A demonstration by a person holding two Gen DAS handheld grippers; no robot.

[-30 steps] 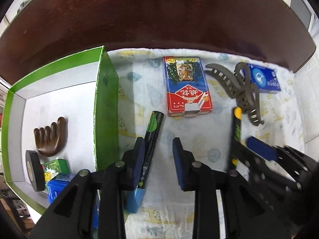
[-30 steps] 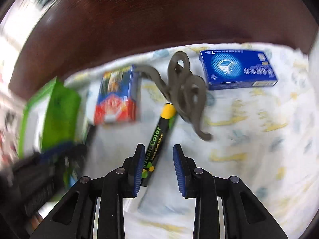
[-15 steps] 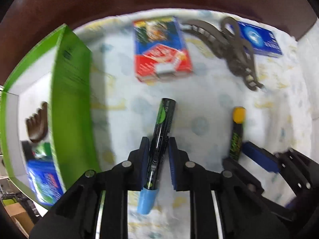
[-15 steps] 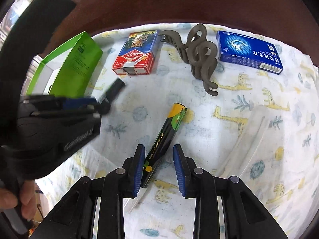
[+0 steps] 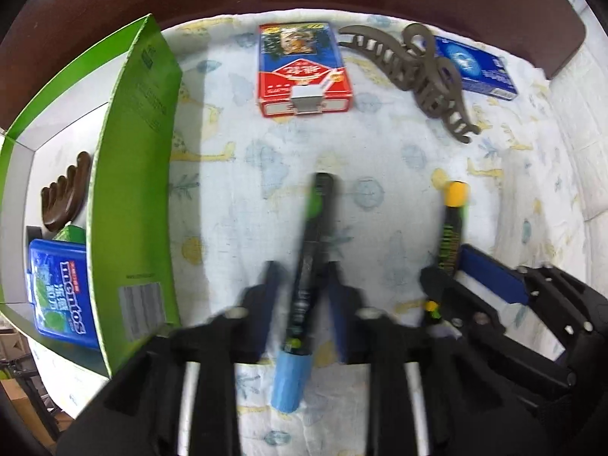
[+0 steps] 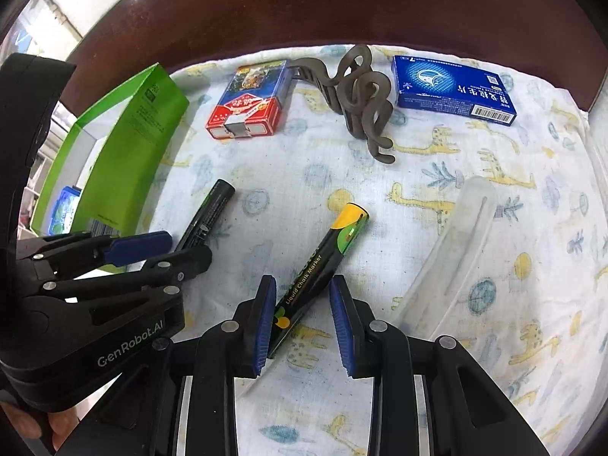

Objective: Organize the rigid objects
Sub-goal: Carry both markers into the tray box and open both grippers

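Both units were black plastic linkage frames with silver rivets at the pivots. Left gripper [image 6: 152, 250] carried white "GenRobot.AI" lettering on its body (legible in the right wrist view). Right gripper [image 6: 302, 315] had ribbed blue pads [image 6: 342, 326] and pale guide rods.

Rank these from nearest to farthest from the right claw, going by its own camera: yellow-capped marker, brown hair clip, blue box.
1. Yellow-capped marker, between the right claw pads.
2. Brown hair clip, farther up, centre.
3. Blue box, far upper right, only slightly beyond the clip.
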